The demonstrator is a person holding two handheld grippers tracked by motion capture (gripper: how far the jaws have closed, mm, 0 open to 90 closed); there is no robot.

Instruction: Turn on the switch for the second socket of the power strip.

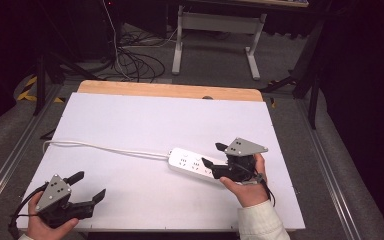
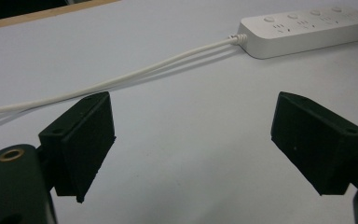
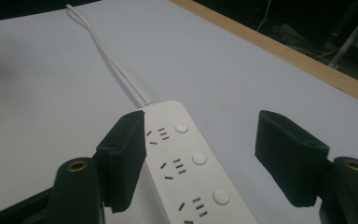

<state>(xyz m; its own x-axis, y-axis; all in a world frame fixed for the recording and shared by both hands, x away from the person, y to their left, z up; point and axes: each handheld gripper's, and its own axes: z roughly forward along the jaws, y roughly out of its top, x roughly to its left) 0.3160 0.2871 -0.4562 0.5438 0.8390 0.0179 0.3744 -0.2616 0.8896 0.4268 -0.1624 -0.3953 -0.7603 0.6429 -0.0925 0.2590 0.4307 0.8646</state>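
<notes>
A white power strip [image 1: 192, 162] [image 2: 307, 28] [image 3: 191, 172] lies flat on the right half of the white table top [image 1: 155, 120]. Its white cable [image 1: 105, 148] [image 2: 121, 81] [image 3: 116, 70] trails left across the table. My right gripper [image 1: 212, 154] [image 3: 205, 140] hovers over the strip's right end, open, with the strip's sockets and round buttons below the gap between the jaws. Neither pad presses on the strip. At the near left corner my left gripper [image 1: 91, 184] [image 2: 191, 140] is held open with only bare table between its jaws, pointing toward the strip.
A wooden edge [image 1: 170, 90] [image 3: 279, 51] runs along the table's far side. Beyond it, loose cables [image 1: 135, 60] lie on the grey floor, and a white desk frame [image 1: 215, 30] stands there. Metal rails flank the table on both sides.
</notes>
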